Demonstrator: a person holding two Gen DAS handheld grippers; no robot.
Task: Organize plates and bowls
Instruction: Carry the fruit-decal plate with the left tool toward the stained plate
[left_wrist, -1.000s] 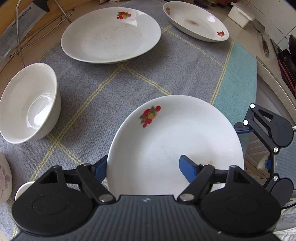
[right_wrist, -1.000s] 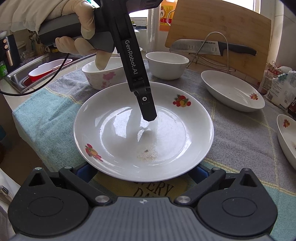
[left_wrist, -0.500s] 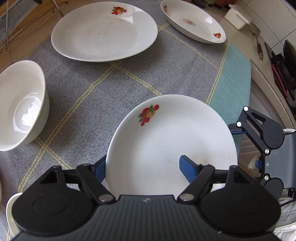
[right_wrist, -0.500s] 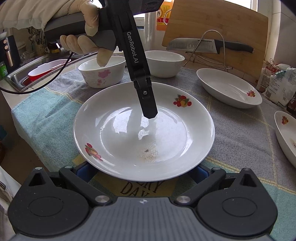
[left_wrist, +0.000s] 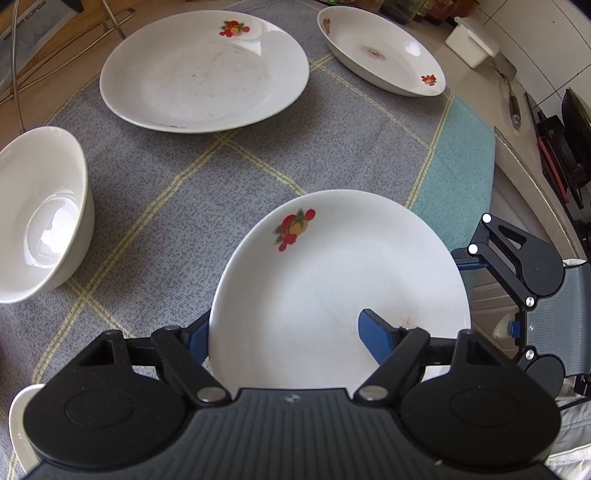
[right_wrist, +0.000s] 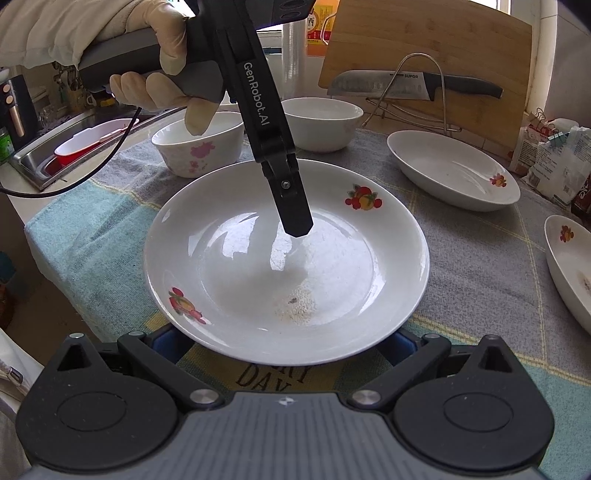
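Left gripper (left_wrist: 284, 332) angles down, pinching the plate (left_wrist: 343, 280) rim, now higher; right gripper (right_wrist: 284, 341) stays spread beneath.

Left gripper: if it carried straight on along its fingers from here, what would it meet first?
The left gripper is clamped on the near plate. Ahead lies bare grey cloth, then the large plate at the far side. That plate looks like the first obstacle, though height above the cloth is unclear.
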